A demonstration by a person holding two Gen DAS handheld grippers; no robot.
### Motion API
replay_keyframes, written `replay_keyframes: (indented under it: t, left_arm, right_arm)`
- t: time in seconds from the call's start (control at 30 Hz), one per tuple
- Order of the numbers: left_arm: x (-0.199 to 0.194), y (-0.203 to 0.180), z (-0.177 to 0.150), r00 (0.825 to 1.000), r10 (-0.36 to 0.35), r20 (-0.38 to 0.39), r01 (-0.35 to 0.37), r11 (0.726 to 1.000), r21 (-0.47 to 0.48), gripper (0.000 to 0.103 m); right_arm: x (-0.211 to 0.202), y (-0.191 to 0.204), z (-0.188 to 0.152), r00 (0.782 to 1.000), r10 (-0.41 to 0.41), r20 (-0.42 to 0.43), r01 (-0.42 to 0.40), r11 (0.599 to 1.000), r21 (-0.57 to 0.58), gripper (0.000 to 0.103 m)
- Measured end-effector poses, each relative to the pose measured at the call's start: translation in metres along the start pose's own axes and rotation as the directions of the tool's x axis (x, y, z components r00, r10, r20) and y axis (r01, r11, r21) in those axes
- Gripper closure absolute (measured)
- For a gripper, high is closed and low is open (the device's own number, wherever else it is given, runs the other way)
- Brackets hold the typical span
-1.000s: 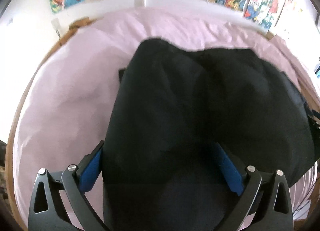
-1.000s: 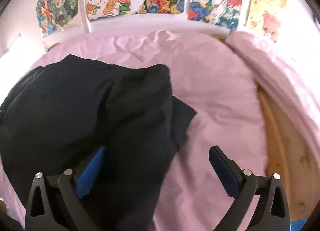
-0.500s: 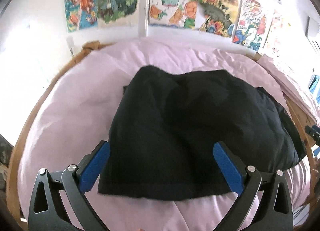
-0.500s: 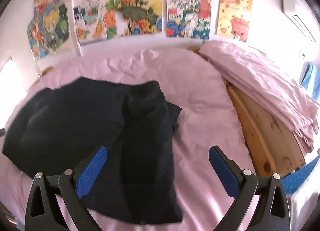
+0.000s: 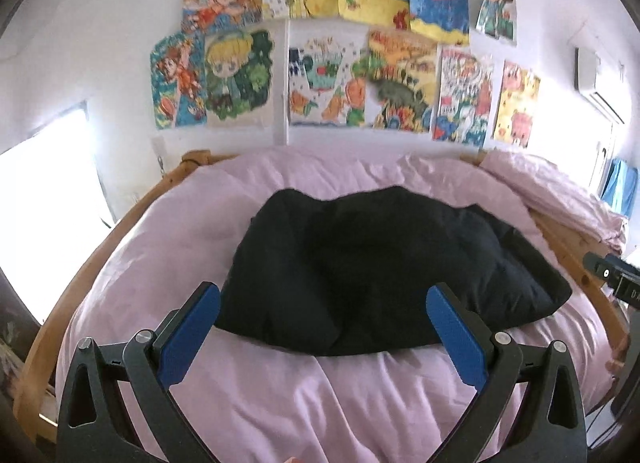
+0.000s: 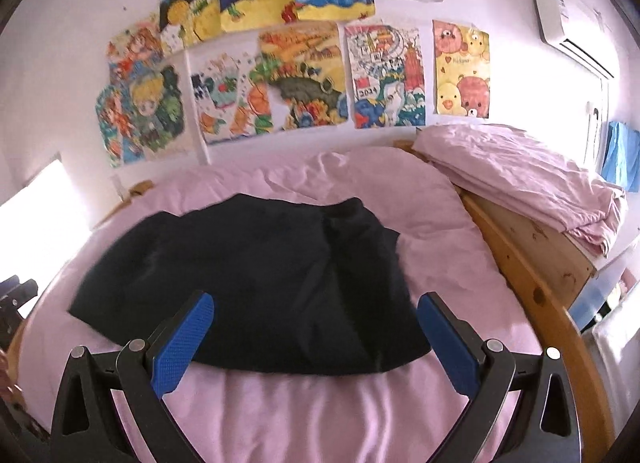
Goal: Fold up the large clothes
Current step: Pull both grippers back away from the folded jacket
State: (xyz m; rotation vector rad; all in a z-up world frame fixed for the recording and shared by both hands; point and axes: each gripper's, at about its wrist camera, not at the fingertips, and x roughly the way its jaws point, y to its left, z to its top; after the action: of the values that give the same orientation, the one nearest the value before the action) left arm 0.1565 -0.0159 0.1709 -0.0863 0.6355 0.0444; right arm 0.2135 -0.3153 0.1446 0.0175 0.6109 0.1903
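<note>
A folded black garment (image 5: 376, 271) lies flat in the middle of a bed with a pink sheet (image 5: 304, 395). The right wrist view shows the same black garment (image 6: 260, 279) with a thicker fold along its right side. My left gripper (image 5: 324, 315) is open, held back above the near edge of the cloth with nothing between its blue pads. My right gripper (image 6: 316, 323) is open too, drawn back over the garment's near hem, holding nothing. Part of the right gripper's body shows at the right edge of the left wrist view.
The bed has a wooden frame (image 6: 532, 295). A folded pink blanket (image 6: 520, 183) sits on the wooden end at the right. Colourful drawings (image 5: 340, 75) cover the white wall behind. A bright window (image 5: 44, 199) is at the left.
Both grippers have pulled back and up from the garment, which now lies farther off and flat on the sheet. More of the wall shows.
</note>
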Motion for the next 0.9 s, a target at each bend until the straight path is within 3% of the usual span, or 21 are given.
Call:
replay_keyframes:
  t: [0.4,0.57,0.9]
  left_arm:
    - [-0.036,-0.007,-0.025,0.993,0.007,0.120,-0.013,0.999,0.046,0.002]
    - [-0.039,-0.007,-0.042,0.993,-0.034,0.110,0.031,0.999,0.027,0.002]
    - [-0.054,-0.007,-0.075,0.992,-0.031,0.120,0.030,1.000,0.005,0.002]
  right_arm:
    - [-0.046,0.028,-0.041,0.995,0.022,0.101,-0.021,1.000,-0.012,0.000]
    - [-0.061,0.039,-0.055,0.989,0.017,0.147,-0.013,0.999,-0.034,0.000]
    - [-0.082,0.061,-0.086,0.985,0.058,0.165,-0.045,0.996,-0.083,0.000]
